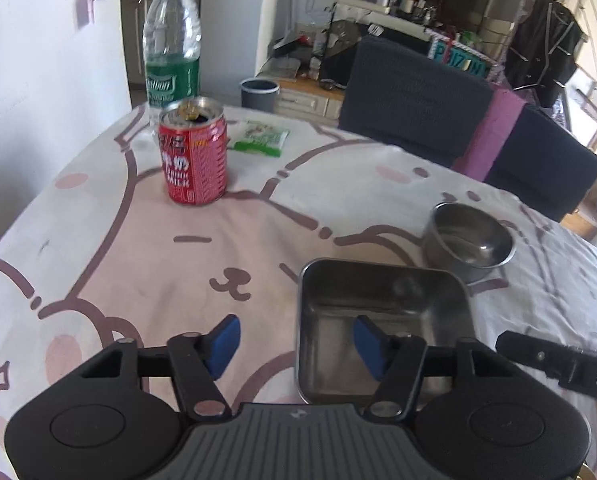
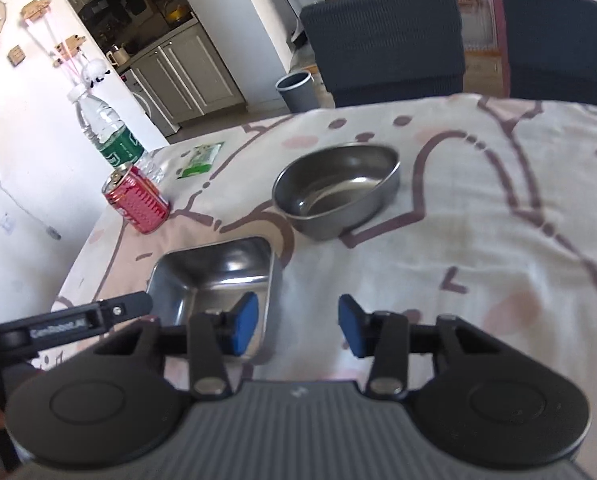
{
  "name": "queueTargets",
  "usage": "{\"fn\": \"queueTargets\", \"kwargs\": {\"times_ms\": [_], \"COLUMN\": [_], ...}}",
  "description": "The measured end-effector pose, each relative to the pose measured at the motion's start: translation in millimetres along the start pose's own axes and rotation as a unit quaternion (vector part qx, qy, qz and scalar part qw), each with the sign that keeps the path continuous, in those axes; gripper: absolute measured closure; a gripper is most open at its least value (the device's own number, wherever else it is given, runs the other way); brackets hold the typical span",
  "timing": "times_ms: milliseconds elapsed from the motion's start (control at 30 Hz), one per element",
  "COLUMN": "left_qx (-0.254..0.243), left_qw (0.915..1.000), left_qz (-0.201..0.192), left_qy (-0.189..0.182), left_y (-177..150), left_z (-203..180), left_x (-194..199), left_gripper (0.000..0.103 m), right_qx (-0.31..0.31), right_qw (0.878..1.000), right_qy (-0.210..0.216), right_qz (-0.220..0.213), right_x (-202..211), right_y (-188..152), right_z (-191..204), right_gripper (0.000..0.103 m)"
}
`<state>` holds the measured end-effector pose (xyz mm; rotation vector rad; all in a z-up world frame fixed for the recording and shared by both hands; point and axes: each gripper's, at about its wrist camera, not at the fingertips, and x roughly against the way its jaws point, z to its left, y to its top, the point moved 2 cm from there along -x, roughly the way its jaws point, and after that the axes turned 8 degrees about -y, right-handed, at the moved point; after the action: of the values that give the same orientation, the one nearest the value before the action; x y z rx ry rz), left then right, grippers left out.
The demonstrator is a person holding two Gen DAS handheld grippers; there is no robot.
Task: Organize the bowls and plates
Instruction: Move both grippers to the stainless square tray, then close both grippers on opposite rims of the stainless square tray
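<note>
Square steel tray (image 1: 382, 320) on tablecloth (image 1: 138, 280), shiny, empty, rounded corners. Round steel bowl (image 2: 336, 194) just beyond, empty, apart from tray. Left gripper (image 1: 296, 346) spread across tray's left wall, pads not pressing. Right gripper (image 2: 294, 326) spread across its right wall, nothing pinched. Red can (image 1: 193, 152) reads "MILK".

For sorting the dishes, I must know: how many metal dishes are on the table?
2. The square steel tray lies nearest the grippers; the round steel bowl sits just beyond it. None seem hidden.
</note>
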<state>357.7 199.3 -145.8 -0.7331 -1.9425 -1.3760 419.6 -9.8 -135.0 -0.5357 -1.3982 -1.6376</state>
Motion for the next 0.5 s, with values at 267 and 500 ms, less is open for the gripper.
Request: {"fn": "queueTargets", "kwargs": {"times_ms": [267,500], "left_qx": [0.011,0.011], "left_qw": [0.9998,0.9995], "left_qz": [0.019,0.027], "left_qy": [-0.004,-0.006], "left_y": [0,0], "left_z": [4,6], "left_x": [-17,-26], "left_gripper": [0.058,0.083], "right_qx": [-0.005,-0.003], "right_qw": [1.000,1.000], "right_qy": [0.018,0.026], "right_qz": [0.015,0.007], "right_x": [-24,-33], "right_y": [-4,1], "right_z": [10,14], "right_gripper": [0.050,0.078]}}
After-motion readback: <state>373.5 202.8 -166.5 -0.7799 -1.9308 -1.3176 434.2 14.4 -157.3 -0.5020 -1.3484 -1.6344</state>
